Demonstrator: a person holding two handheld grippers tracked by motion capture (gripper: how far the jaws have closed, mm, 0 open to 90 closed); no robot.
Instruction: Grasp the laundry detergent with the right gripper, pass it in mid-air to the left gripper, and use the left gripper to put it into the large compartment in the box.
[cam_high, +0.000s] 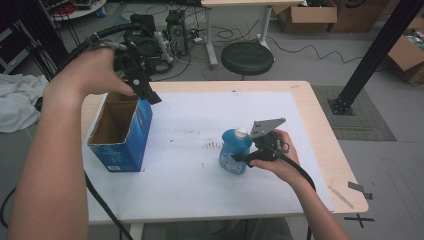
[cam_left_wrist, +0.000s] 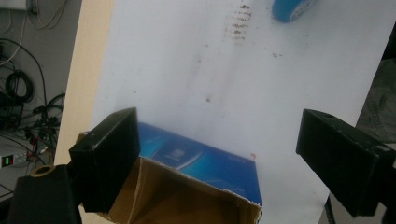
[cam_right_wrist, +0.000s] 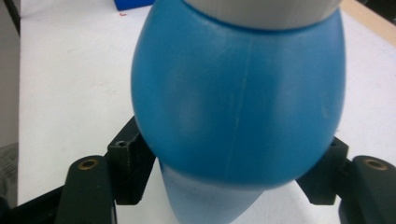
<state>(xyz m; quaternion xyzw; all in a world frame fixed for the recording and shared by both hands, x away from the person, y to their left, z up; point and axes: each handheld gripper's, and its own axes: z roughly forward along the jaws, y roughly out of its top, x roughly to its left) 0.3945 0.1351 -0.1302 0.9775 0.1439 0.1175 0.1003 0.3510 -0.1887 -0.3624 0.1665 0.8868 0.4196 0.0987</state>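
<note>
A blue bottle (cam_high: 234, 150) with a white cap stands right of centre on the white sheet. My right gripper (cam_high: 239, 159) is shut on its lower body, a black jaw pressing each side (cam_right_wrist: 238, 93). An open-topped blue cardboard box (cam_high: 120, 135) stands at the left of the table, brown inside. Above its far right corner hovers my left gripper (cam_high: 145, 92), open and holding nothing. The left gripper view looks down between the spread jaws (cam_left_wrist: 219, 130) onto the box's torn rim (cam_left_wrist: 201, 182), with the bottle (cam_left_wrist: 289, 8) far off at the top.
A white sheet (cam_high: 200, 180) covers most of the wooden table (cam_high: 325, 130). Beyond the far edge are a black stool (cam_high: 247, 57), computer cases and floor cables. A black frame post (cam_high: 370, 55) rises at the right. White cloth (cam_high: 15, 100) lies at the left.
</note>
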